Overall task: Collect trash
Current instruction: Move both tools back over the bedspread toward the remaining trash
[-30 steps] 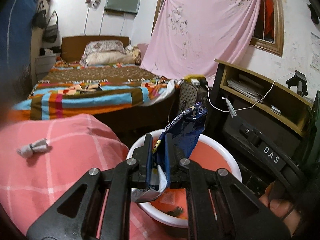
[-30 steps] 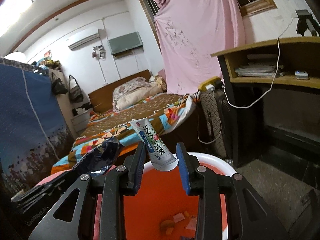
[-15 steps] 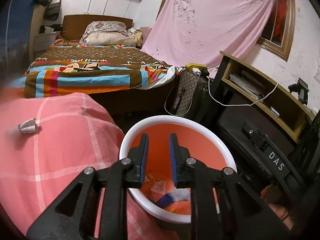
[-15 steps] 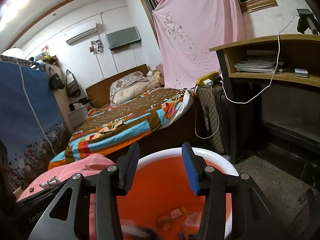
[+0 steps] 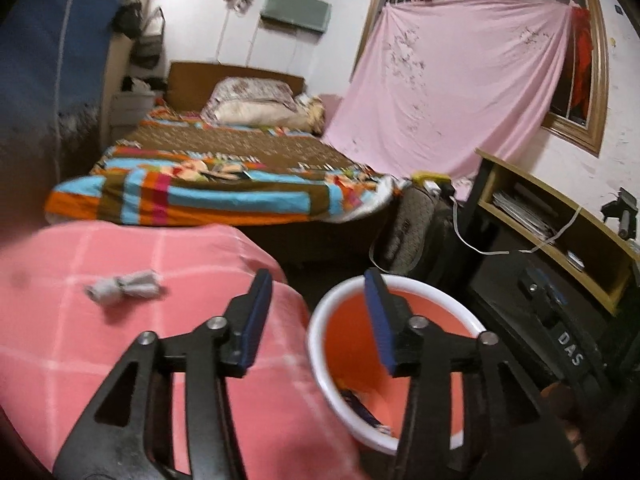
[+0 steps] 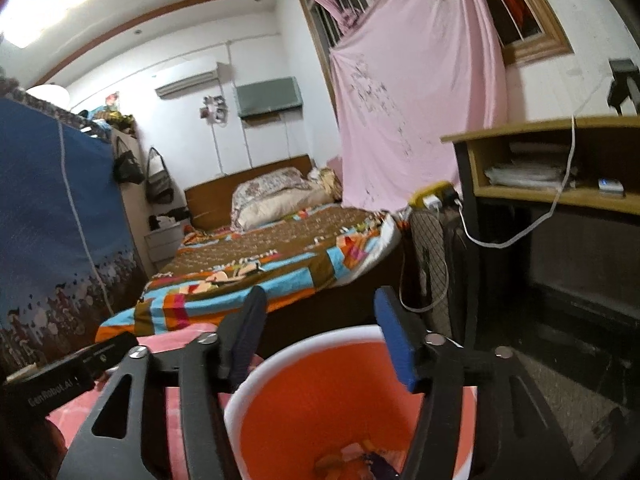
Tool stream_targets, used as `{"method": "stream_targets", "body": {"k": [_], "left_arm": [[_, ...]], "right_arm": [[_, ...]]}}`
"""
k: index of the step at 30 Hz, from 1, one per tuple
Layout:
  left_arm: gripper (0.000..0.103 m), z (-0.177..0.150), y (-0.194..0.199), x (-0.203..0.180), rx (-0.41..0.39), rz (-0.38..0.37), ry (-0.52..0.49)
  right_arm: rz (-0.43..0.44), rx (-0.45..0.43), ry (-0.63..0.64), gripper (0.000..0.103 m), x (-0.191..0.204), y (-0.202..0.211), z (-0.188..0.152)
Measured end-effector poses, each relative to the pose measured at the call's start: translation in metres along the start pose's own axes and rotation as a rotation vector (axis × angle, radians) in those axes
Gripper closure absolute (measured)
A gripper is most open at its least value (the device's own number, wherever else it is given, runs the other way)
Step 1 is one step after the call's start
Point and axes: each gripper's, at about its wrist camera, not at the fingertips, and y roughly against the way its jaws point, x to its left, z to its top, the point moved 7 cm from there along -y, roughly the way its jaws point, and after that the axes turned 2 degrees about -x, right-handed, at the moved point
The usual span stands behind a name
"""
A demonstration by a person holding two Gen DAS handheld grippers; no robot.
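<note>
Bed (image 5: pixel 224 168), pink sheet (image 5: pixel 448 92), wooden shelf (image 5: pixel 560 216)

Indoor light is warm and fairly dim. In the right wrist view a ceiling lamp (image 6: pixel 48 0) at the upper left blows out to white glare, while the space under the desk (image 6: pixel 560 128) sinks into near black. Both fisheye views bend straight lines and darken at the corners. The left wrist view is smeared with motion blur, most on the pink blanket (image 5: pixel 120 320).

Glossy smooth plastic bin (image 5: pixel 320 320); soft matt pink checked cloth (image 5: pixel 120 340); crumpled paper wad (image 5: pixel 120 286)
</note>
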Motion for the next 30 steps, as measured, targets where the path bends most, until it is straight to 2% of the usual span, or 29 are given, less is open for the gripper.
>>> {"method": "stream_targets", "body": {"k": [4, 6, 7, 9, 11, 14, 22, 30], "left_arm": [[0.056, 0.009, 0.013, 0.019, -0.045, 0.059, -0.019], [0.048, 0.014, 0.021, 0.031, -0.067, 0.09, -0.021], [0.041, 0.016, 0.024, 0.037, -0.077, 0.103, -0.02], [0.03, 0.02, 0.035, 0.051, -0.115, 0.133, -0.013], [0.012, 0.024, 0.046, 0.063, -0.172, 0.154, -0.002], [0.012, 0.029, 0.064, 0.084, -0.246, 0.208, 0.003], [0.012, 0.03, 0.093, 0.135, -0.313, 0.295, 0.031], [0.012, 0.034, 0.123, 0.193, -0.37, 0.403, 0.032]], "right_arm": [[0.038, -0.046, 0.024, 0.028, 0.019, 0.004, 0.004], [0.045, -0.061, 0.032, 0.019, 0.027, 0.004, 0.006], [0.044, -0.077, 0.036, 0.016, 0.033, 0.005, 0.007], [0.041, -0.101, 0.037, 0.0, 0.04, 0.009, 0.01], [0.054, -0.143, 0.032, 0.0, 0.05, 0.015, 0.014], [0.085, -0.18, 0.036, 0.0, 0.064, 0.019, 0.017], [0.169, -0.249, 0.067, 0.0, 0.106, 0.025, 0.018], [0.299, -0.297, 0.136, 0.0, 0.164, 0.028, 0.015]]}}
